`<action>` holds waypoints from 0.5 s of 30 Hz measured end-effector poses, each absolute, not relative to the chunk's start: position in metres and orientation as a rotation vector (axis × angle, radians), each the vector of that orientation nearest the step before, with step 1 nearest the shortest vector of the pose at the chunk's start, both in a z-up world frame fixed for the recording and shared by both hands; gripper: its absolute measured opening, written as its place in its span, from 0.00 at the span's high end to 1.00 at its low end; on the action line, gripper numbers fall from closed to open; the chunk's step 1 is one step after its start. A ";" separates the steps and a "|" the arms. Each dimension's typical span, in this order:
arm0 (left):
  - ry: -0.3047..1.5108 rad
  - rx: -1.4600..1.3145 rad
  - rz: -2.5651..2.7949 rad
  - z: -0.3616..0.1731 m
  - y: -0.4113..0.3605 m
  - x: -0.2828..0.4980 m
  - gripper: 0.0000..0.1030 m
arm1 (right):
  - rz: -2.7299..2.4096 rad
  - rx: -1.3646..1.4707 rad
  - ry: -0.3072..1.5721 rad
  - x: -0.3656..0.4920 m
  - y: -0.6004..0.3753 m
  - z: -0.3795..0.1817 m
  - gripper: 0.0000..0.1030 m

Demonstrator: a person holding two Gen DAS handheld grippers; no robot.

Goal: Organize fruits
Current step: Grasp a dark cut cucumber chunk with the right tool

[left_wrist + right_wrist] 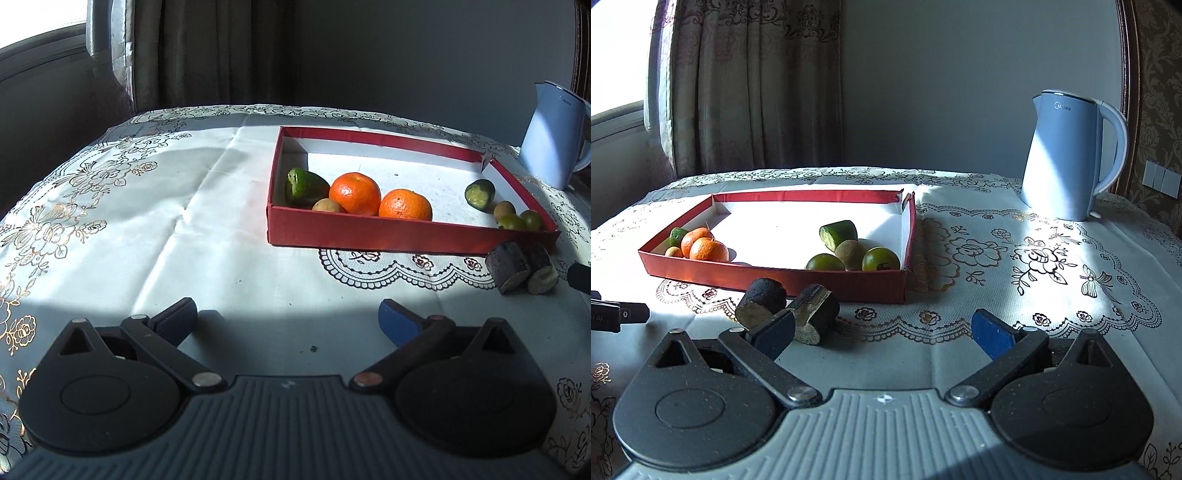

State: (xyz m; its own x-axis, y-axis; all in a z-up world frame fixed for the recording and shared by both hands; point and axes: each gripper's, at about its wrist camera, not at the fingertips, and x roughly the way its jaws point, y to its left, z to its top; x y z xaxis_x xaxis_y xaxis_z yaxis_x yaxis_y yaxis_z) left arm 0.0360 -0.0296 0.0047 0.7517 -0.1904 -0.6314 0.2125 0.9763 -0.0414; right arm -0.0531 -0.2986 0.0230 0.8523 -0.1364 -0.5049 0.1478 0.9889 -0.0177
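Observation:
A red tray (369, 236) (775, 280) holds two oranges (355, 194) (708, 250), a green cut piece (304, 186) and a small brown fruit (327, 205) at its left end. At its right end lie another green cut piece (838, 232), a brown fruit (851, 253) and two green round fruits (881, 259). Two dark cut chunks (764, 302) (508, 266) lie on the cloth in front of the tray. My left gripper (288, 321) is open over bare cloth, short of the tray. My right gripper (882, 332) is open, its left finger just in front of the chunks.
A light blue electric kettle (1067, 158) stands at the back right on the lace-patterned tablecloth (1015, 258). Curtains and a window are behind the table at left. Part of the other gripper (613, 314) shows at the left edge of the right wrist view.

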 end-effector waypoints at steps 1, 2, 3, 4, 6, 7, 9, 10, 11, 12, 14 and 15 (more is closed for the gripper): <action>0.686 0.030 -0.221 0.005 -0.029 0.036 0.00 | -0.148 0.025 0.535 -0.049 -0.296 0.024 0.01; 0.686 0.029 -0.221 0.005 -0.029 0.036 0.00 | -0.147 0.030 0.538 -0.046 -0.295 0.025 0.01; 0.687 0.026 -0.222 0.005 -0.029 0.036 0.00 | -0.143 0.039 0.543 -0.042 -0.293 0.025 0.01; 0.687 0.023 -0.223 0.005 -0.028 0.036 0.00 | -0.138 0.056 0.554 -0.037 -0.293 0.025 0.01; 0.688 0.016 -0.225 0.005 -0.027 0.037 0.00 | -0.133 0.076 0.578 -0.029 -0.292 0.024 0.07; 0.687 0.014 -0.225 0.005 -0.027 0.037 0.00 | -0.132 0.084 0.591 -0.024 -0.292 0.022 0.11; 0.686 0.012 -0.226 0.005 -0.027 0.037 0.00 | -0.143 0.089 0.614 -0.017 -0.290 0.017 0.14; 0.689 0.015 -0.224 0.005 -0.027 0.037 0.00 | -0.138 0.101 0.616 -0.016 -0.290 0.015 0.15; 0.691 0.023 -0.222 0.004 -0.028 0.037 0.00 | -0.135 0.105 0.618 -0.015 -0.288 0.013 0.15; 0.694 0.035 -0.218 0.004 -0.030 0.037 0.00 | -0.134 0.100 0.620 -0.014 -0.286 0.011 0.15; 0.702 0.070 -0.205 0.003 -0.036 0.037 0.00 | -0.123 0.099 0.636 -0.011 -0.281 0.008 0.15; 0.705 0.083 -0.200 0.003 -0.037 0.037 0.00 | -0.117 0.100 0.646 -0.009 -0.279 0.004 0.15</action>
State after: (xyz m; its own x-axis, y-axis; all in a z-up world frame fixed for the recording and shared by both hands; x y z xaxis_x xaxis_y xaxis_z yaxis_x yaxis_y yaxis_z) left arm 0.0371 -0.0375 0.0028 0.7437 -0.1549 -0.6504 0.2106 0.9775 0.0080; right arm -0.0089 -0.2785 0.0042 0.7922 -0.0778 -0.6053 0.1400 0.9886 0.0561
